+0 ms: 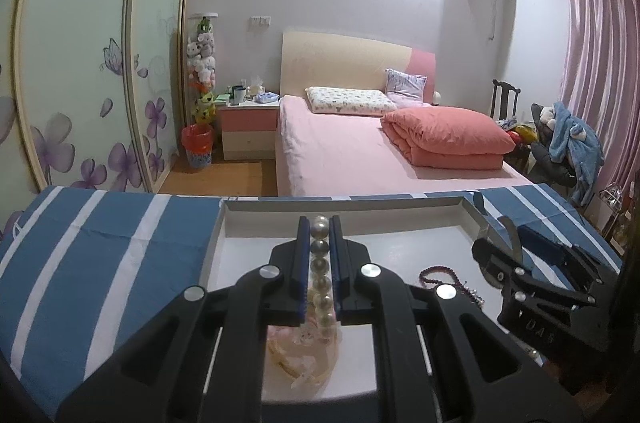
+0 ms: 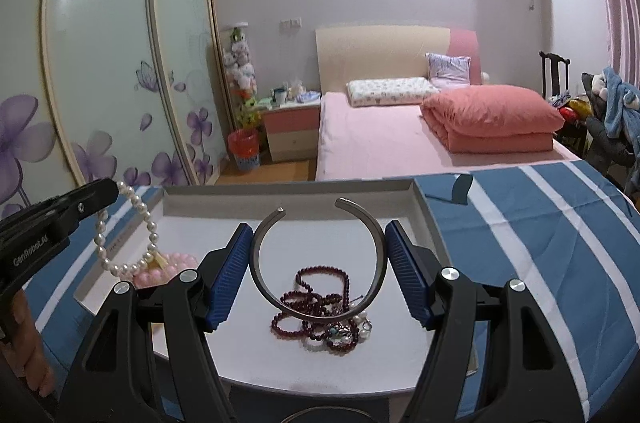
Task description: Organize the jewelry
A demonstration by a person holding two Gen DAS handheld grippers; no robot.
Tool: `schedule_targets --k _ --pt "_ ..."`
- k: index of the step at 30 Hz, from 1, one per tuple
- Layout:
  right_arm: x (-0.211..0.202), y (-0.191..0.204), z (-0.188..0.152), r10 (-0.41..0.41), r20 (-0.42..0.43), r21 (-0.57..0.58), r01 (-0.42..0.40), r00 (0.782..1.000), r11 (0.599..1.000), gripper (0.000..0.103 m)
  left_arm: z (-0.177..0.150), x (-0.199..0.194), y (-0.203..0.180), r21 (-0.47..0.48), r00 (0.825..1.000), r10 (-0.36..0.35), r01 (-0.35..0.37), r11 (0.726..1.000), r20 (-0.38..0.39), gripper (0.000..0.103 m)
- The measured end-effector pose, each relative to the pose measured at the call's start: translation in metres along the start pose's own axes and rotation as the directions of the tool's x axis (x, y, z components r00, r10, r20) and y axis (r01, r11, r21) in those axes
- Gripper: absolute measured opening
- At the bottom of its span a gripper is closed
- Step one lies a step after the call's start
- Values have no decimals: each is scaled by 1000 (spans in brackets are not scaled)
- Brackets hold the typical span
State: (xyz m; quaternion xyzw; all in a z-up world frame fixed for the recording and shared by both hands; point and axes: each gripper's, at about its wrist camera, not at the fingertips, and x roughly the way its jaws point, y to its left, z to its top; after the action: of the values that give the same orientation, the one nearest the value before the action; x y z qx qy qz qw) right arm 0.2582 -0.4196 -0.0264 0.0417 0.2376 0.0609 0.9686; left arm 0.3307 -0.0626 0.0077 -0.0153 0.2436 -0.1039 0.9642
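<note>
My left gripper (image 1: 319, 225) is shut on a white pearl bracelet (image 1: 320, 263), which hangs from it above the white box tray (image 1: 400, 243); the bracelet (image 2: 134, 223) and gripper (image 2: 108, 191) also show in the right wrist view. My right gripper (image 2: 319, 235) is shut on a silver open bangle (image 2: 316, 311), held by its two sides above the tray (image 2: 240, 343). A heap of dark red bead strings (image 2: 320, 319) lies under the bangle. A pink bead bracelet (image 2: 164, 273) lies at the tray's left.
The tray rests on a blue and white striped cloth (image 2: 540, 243). Beyond the table edge is a bed (image 2: 400, 143), a nightstand (image 2: 292, 131) and a wardrobe (image 2: 100, 63). The right gripper (image 1: 540, 263) shows at the right of the left view.
</note>
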Motion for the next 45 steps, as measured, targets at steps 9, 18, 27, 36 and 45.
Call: schedule_targets --k 9,18,27,36,45 --pt "11 2 -2 2 -49 3 -2 999 1000 68 2 15 -1 -6 1000 3 -3 1000 -10 10" --pt "4 10 2 -8 -6 -30 8 1000 1000 82 2 21 1 -19 1000 16 -16 1000 -22 23" --pt "-4 4 3 -3 16 -21 3 1000 1000 82 4 13 5 -28 999 30 -31 999 -13 23" --pt "-33 -3 2 9 49 -2 -9 999 1000 82 -3 -19 1 -19 1000 17 -17 1000 -8 24" --pt "-80 -14 -24 3 29 -18 -2 1000 1000 82 -36 -47 -28 8 996 -58 59 998 -70 29"
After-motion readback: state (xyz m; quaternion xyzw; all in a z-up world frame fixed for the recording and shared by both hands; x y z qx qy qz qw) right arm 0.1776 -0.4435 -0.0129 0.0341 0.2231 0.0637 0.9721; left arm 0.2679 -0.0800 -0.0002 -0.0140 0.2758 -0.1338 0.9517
